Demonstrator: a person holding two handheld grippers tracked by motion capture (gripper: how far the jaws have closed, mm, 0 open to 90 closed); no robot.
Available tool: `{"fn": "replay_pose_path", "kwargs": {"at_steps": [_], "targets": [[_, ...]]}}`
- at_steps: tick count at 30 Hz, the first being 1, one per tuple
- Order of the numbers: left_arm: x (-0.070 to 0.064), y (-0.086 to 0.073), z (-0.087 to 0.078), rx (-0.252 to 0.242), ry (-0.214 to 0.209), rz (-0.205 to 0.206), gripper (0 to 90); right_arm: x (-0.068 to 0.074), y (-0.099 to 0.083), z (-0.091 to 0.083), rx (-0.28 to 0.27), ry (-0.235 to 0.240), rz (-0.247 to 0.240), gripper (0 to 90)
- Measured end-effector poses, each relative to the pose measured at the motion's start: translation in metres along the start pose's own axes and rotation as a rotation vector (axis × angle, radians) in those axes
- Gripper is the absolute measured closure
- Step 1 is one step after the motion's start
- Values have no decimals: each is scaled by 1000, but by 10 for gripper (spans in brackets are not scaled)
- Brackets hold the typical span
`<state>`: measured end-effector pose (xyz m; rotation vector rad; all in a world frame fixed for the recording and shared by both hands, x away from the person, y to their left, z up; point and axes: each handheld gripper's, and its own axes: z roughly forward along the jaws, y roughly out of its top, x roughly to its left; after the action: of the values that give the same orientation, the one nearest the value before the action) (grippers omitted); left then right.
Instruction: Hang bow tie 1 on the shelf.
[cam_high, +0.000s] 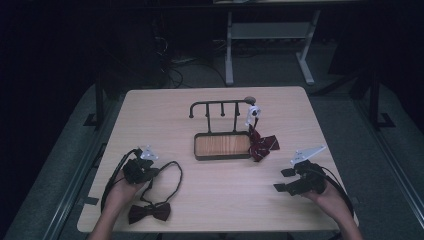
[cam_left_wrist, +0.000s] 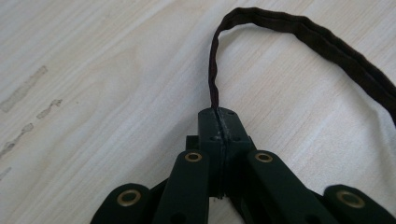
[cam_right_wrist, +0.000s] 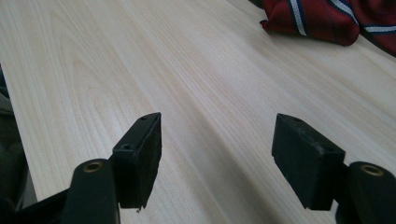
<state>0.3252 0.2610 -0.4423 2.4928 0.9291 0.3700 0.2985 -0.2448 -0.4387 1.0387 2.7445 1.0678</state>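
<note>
Left gripper (cam_high: 150, 172), jaws clamped on the dark bow tie's strap (cam_left_wrist: 299, 35) at the table's seven o'clock, must lift toward the rack (cam_high: 220, 107) at twelve; right gripper (cam_high: 282, 180) waits, jaws apart.

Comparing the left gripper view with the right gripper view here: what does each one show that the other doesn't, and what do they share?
Left gripper view: the left gripper, jaws shut on the dark strap of the bow tie, which loops away over the table.
Right gripper view: the right gripper, jaws wide apart with nothing between them, and a red striped tie lying ahead.
Both: the light wooden table.
</note>
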Motion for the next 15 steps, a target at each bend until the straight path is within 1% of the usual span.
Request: {"fn": "replay_pose_path", "kwargs": {"at_steps": [2,4,5,7,8,11,15], "targets": [[-1,0,-2,-10,-4,-14,898,-1,-1,1,2,0,2,331],[0,0,-5,-16,3,-1,898,-1,-1,1,3,2,5,330],[-1,0,-6,-18,-4,-12,898,-1,-1,1,4,1,6,329],[-1,1,-9,-39,-23,-18,898,-1,-1,2,-1,1,7,329],[-2,2,-10,-47,-30,-14,898,-1,-1,2,-2,2,7,328],[-7,7,-16,-59,-30,4,898,-2,-1,2,-3,-3,2,328],[-11,13,-22,-82,-47,27,898,-2,-2,1,-12,-3,7,329]]}}
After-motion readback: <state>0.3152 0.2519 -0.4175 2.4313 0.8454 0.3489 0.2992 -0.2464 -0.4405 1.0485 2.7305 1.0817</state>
